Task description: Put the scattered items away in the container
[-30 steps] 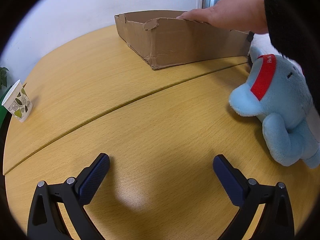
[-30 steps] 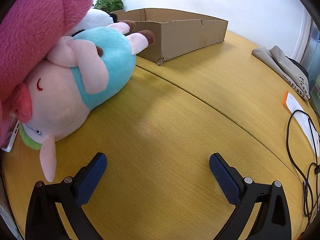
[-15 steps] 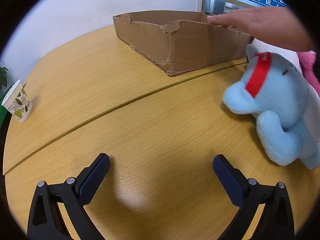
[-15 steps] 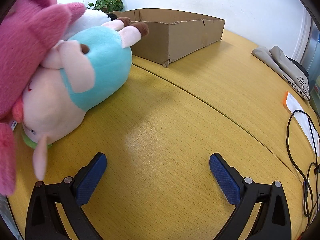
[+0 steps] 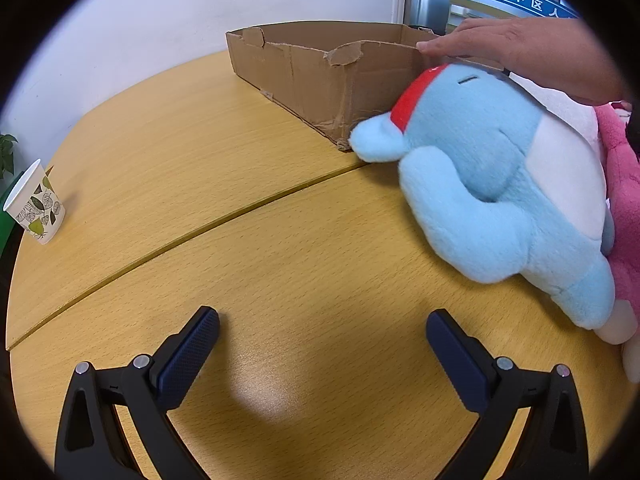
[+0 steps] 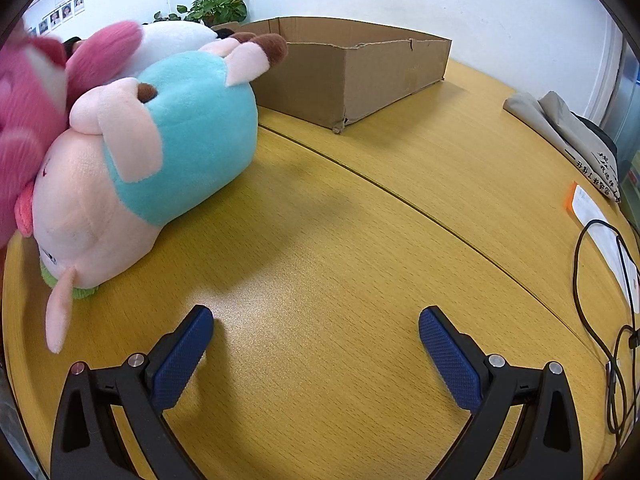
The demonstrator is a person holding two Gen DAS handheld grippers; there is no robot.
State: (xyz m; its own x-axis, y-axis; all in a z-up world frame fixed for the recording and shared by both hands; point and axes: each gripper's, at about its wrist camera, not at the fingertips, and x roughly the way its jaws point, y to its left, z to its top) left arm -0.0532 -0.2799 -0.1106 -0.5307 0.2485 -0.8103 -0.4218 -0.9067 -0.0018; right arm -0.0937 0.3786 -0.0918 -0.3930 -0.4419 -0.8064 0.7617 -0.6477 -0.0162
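A shallow cardboard box (image 5: 316,80) (image 6: 360,72) stands on the far side of the round wooden table. In the left wrist view a light blue plush (image 5: 492,184) with a red band lies at the right against the box's corner, a pink plush (image 5: 624,208) behind it, and a person's hand (image 5: 520,48) rests above it on the box rim. In the right wrist view a pink pig plush (image 6: 140,168) in a teal shirt lies at the left, with a pink plush (image 6: 36,112) and a white plush (image 6: 168,40) beside it. My left gripper (image 5: 322,334) and right gripper (image 6: 316,332) hover open over bare table.
A leaf-patterned paper cup (image 5: 36,204) stands at the table's left edge. A folded grey bag (image 6: 568,136), papers (image 6: 600,232) and a black cable (image 6: 616,320) lie along the right edge. A potted plant (image 6: 216,4) sits behind the box.
The hand has drawn back from the box's near wall to its right end. The box turned, and the blue plush slid up against its corner. The pig and pink plush shifted slightly. Both grippers held still.
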